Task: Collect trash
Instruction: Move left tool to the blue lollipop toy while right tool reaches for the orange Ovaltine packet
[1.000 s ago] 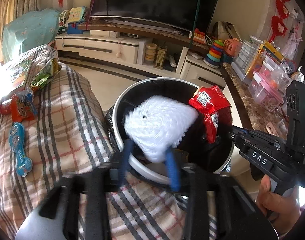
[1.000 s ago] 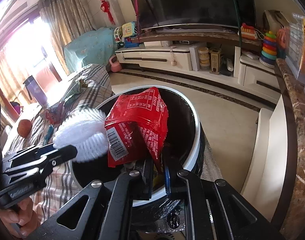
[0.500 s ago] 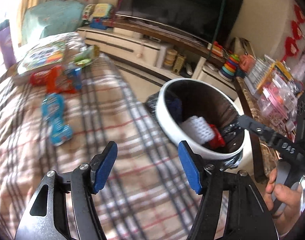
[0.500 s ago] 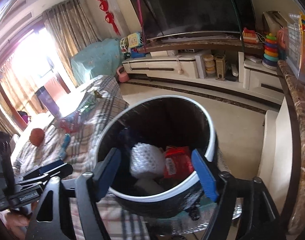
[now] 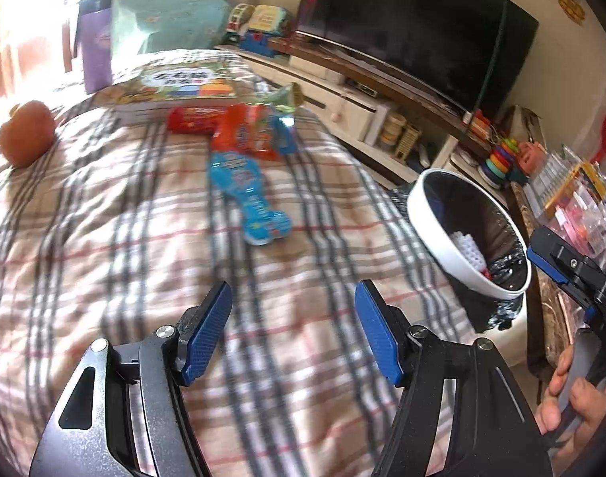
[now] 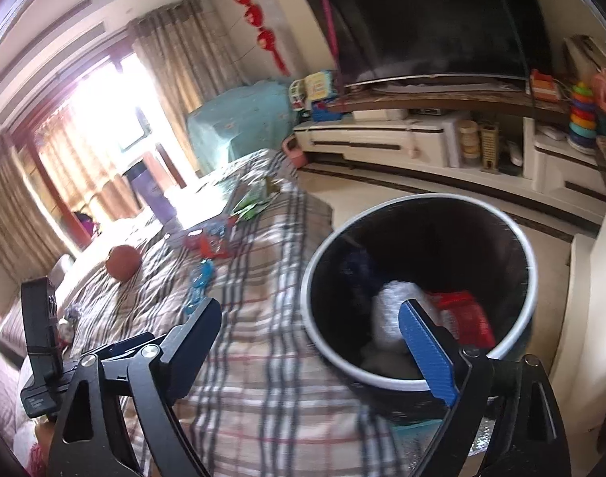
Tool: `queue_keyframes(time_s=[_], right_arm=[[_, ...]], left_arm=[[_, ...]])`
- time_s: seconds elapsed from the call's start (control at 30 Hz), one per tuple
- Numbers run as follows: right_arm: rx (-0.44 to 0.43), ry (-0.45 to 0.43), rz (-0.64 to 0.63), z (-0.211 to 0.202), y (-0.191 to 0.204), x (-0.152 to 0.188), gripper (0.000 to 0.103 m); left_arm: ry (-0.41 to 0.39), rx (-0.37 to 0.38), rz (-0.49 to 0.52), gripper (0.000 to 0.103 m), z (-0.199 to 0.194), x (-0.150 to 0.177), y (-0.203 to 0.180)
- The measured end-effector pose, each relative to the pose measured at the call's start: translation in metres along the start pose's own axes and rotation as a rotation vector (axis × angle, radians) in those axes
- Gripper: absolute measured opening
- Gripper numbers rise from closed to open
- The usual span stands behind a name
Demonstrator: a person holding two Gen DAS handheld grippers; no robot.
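Note:
A white-rimmed trash bin with a black liner stands beside the plaid-covered table; it also shows in the left wrist view. Inside lie white foam netting and a red wrapper. My left gripper is open and empty above the plaid cloth. My right gripper is open and empty, over the bin's near edge. On the cloth lie a blue wrapper, an orange-red snack packet, a red packet and a green wrapper.
An orange-red fruit, a picture book and a purple cup sit at the table's far end. A TV and low cabinet line the far wall. A marble counter with toy boxes stands right of the bin.
Both grippers opened and dropped the white netting and the red wrapper into the bin. The left gripper swung left over the table; the right pulled back from the bin.

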State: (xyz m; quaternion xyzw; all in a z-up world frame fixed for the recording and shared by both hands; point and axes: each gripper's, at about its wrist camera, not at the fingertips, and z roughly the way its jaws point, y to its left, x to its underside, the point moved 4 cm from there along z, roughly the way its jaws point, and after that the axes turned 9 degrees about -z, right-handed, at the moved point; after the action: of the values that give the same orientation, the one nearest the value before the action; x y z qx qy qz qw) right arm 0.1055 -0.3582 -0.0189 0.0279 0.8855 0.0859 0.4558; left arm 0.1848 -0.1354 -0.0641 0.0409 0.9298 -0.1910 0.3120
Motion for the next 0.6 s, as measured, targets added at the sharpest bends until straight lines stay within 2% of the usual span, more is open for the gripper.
queue_keyframes(time_s=[0.2, 0.47, 0.6], right_arm=[[-0.056, 0.034, -0.045, 0.02, 0.029, 0.004, 0.093], [-0.092, 0.006, -0.101, 0.046, 0.056, -0.003, 0.093], [-0.136, 0.056, -0.106, 0.074, 0.066, -0.008, 0.093]], left_arm=[[-0.003, -0.028, -0.037, 0.067, -0.005, 0.001, 0.025], [-0.003, -0.051, -0.068, 0.067, -0.007, 0.0, 0.044], [0.007, -0.056, -0.074, 0.067, -0.003, 0.0, 0.048]])
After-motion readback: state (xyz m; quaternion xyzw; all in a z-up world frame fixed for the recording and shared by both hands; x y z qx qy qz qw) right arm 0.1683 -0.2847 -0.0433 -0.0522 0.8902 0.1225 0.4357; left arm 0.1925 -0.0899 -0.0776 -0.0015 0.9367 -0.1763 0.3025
